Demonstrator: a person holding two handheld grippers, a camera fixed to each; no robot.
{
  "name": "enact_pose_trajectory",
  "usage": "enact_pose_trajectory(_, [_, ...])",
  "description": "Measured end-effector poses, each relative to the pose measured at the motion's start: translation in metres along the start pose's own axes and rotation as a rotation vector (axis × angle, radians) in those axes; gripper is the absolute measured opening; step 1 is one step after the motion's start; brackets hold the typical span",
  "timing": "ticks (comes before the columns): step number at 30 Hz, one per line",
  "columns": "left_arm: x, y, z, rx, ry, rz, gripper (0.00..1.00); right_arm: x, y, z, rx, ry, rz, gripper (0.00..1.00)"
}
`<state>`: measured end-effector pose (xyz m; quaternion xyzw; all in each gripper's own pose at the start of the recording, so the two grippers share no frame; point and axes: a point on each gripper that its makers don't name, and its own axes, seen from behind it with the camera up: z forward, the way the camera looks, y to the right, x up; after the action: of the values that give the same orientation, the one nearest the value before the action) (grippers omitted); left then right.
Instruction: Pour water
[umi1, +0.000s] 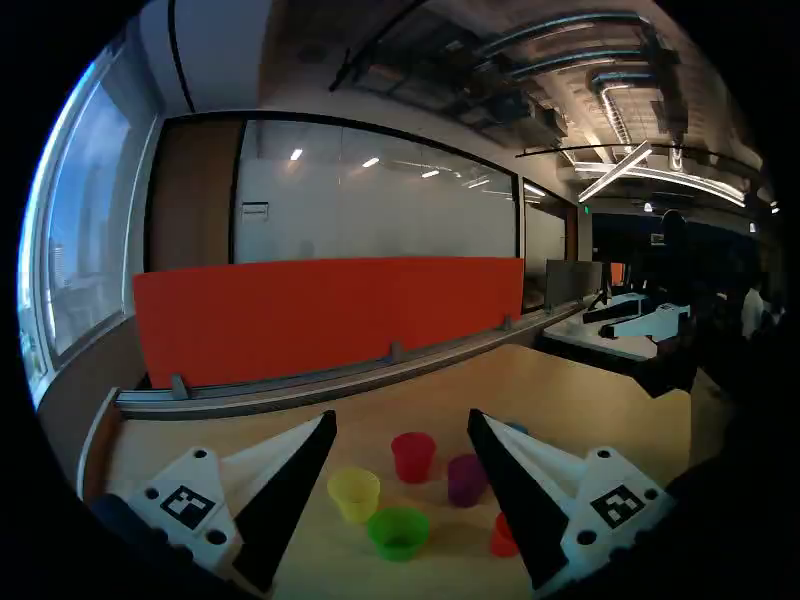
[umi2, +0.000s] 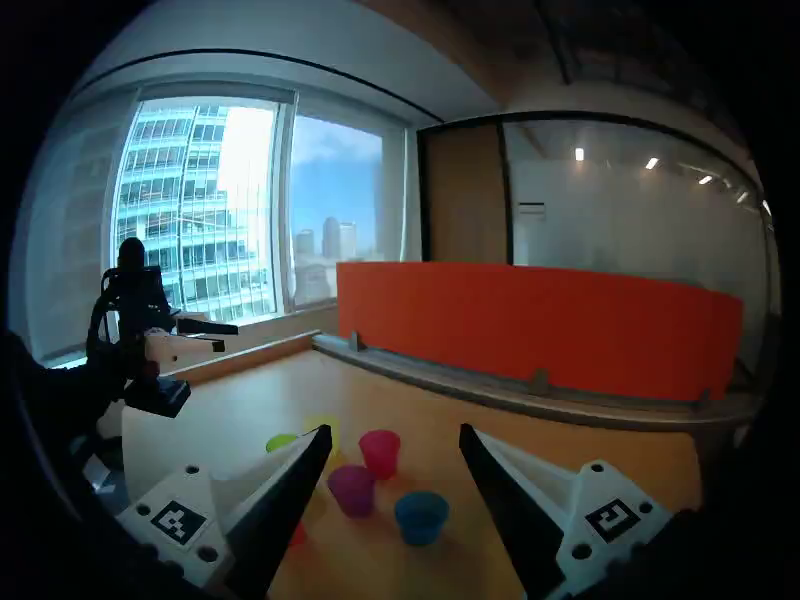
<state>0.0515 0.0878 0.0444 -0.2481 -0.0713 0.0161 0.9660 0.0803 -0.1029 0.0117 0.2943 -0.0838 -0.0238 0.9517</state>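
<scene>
Left hand-held gripper (umi1: 400, 414): spread, empty.
Right hand-held gripper (umi2: 394, 428): spread, empty.
Cups (umi1: 413, 457): grouped before orange partition (umi1: 330, 310), ungrasped.
Progress: apparently unstarted; grasping and pouring remain.

The left gripper view sits low over the pale wooden table (umi1: 560, 390) and looks forward between the two fingers of the left gripper (umi1: 400, 414). It faces the long orange divider panel (umi1: 330, 315) and the glass wall (umi1: 380, 210) behind. The small coloured plastic cups (umi1: 413, 456) are close, just past the fingertips. The right gripper view rides low on the right gripper (umi2: 394, 428), close to the same cups, but faces more toward the big window (umi2: 200, 230). Both views share the table, cups and orange panel.
</scene>
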Motion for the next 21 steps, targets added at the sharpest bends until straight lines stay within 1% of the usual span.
enact_pose_trajectory(8, [-0.028,-0.002,0.002,-0.011,-0.074,0.012,0.98,-0.015,0.0,0.002,0.012,-0.058,-0.038,0.99])
enact_pose_trajectory(15, [-0.047,-0.005,0.003,-0.014,-0.113,0.019,0.98,-0.032,0.001,0.007,0.021,-0.102,-0.066,0.99])
enact_pose_trajectory(21, [-0.064,-0.007,0.005,-0.012,-0.134,0.032,0.97,-0.047,0.005,0.013,0.019,-0.136,-0.077,0.99])
